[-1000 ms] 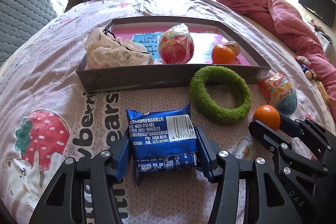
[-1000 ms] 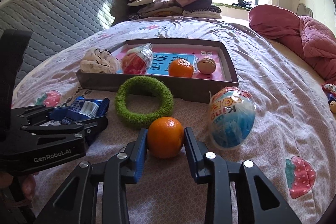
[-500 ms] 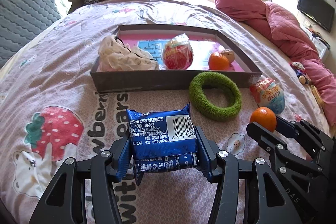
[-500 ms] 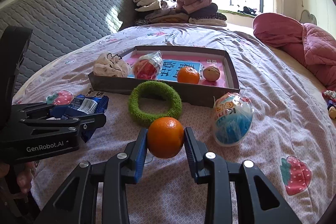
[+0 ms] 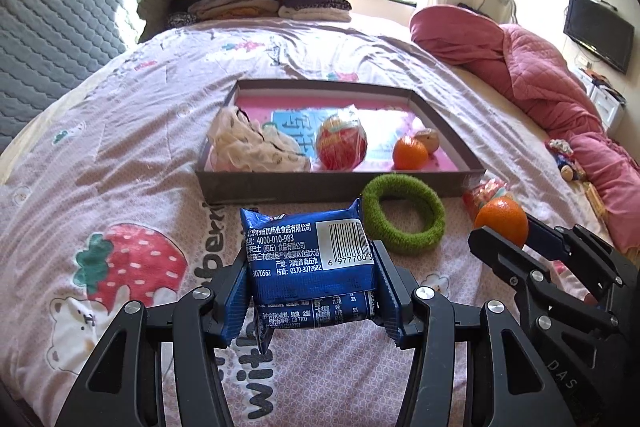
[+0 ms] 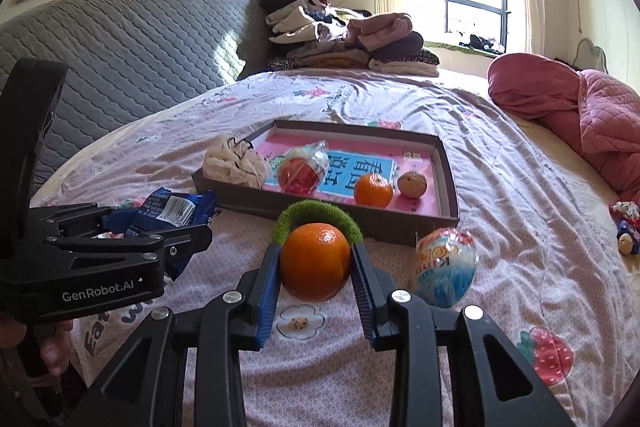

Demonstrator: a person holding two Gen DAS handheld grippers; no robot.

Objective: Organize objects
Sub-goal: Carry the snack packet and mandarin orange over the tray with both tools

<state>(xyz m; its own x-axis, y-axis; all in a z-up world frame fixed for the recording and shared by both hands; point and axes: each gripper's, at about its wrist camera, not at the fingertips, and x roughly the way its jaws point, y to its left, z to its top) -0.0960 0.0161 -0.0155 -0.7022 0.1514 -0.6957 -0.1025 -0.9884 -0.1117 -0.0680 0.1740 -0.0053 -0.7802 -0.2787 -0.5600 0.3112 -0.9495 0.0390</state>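
we had the left gripper (image 5: 310, 291) pinching the blue snack packet (image 5: 308, 263) and the right gripper (image 6: 314, 277) pinching an orange (image 6: 315, 261); its round skin could have rolled free short of the tray (image 6: 448, 183).

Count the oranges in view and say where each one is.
2. One orange is clamped between the jaws of the right gripper, lifted above the bedspread. The other orange lies inside the tray, beside a small brownish fruit. None other shows.
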